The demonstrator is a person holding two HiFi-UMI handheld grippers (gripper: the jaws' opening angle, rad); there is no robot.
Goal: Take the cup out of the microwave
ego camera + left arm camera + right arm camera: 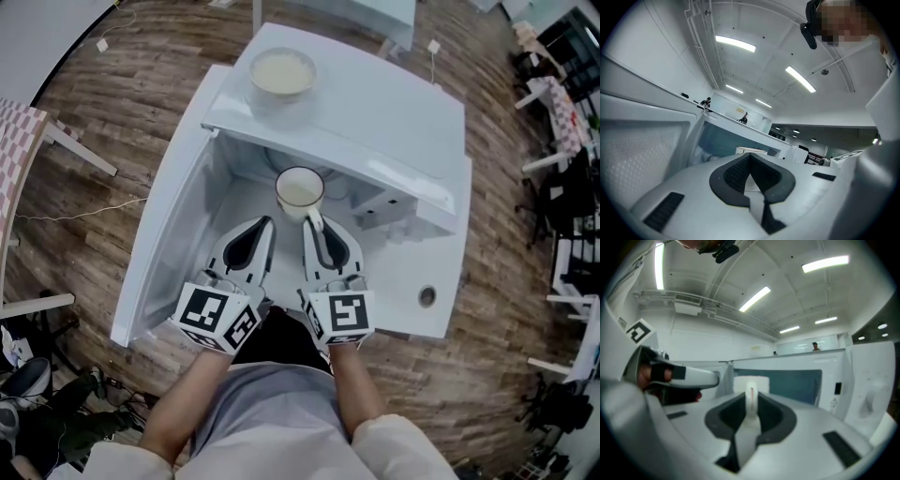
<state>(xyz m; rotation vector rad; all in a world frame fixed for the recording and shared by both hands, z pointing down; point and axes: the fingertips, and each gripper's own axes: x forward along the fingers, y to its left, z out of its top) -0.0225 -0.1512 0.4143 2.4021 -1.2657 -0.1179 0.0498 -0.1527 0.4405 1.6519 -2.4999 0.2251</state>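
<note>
Two claws: right claw [314, 225] clamped on the cup [299, 191] handle [751, 397] at its 6 o'clock; left claw [265, 223] together, empty. We reckon cup stiff, breakable, maybe full; keep level.

no readable text, labels or numbers

Head view looks steeply down; left tool [264, 225] and right tool [309, 225] views face closely into the microwave [375, 112], sharing the cup [299, 190].
</note>
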